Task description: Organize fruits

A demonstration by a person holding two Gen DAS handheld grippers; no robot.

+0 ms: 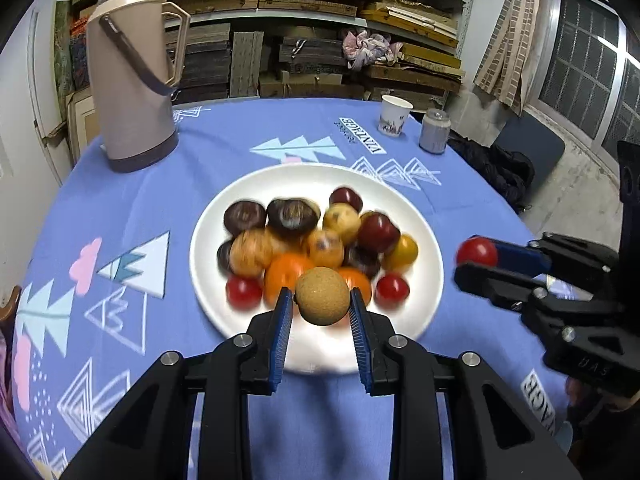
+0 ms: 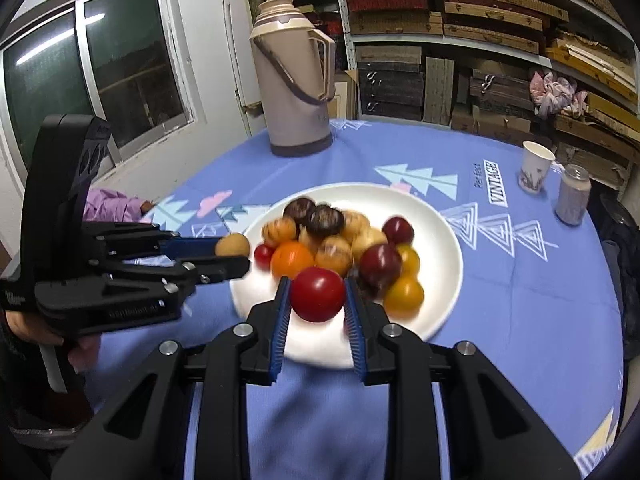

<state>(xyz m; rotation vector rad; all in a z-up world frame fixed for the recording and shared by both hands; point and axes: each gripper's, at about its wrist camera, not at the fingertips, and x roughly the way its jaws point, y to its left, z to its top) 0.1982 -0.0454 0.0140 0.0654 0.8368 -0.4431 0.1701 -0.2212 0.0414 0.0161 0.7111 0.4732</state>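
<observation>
Left gripper [image 1: 322, 300]: clenched on a round tan rough-skinned fruit [image 1: 322, 296], held above the near rim of the round white plate [image 1: 208, 236]. Right gripper [image 2: 317, 296]: clenched on a round red tomato [image 2: 317, 294], also above the near rim. On the plate: a blurred pile of dark, yellow, orange and red fruits [image 1: 320, 240]. Blue patterned tablecloth [image 1: 140, 208] beneath. At 11 o'clock, a tall beige thermos jug [image 1: 132, 80]; at 1 o'clock, a white paper cup [image 1: 394, 115] just beside a small grey can [image 1: 435, 131].

Tan rough fruit [image 1: 322, 296], red tomato [image 2: 317, 294] held aloft; mixed fruits [image 1: 316, 240] piled on white plate [image 1: 428, 280].
</observation>
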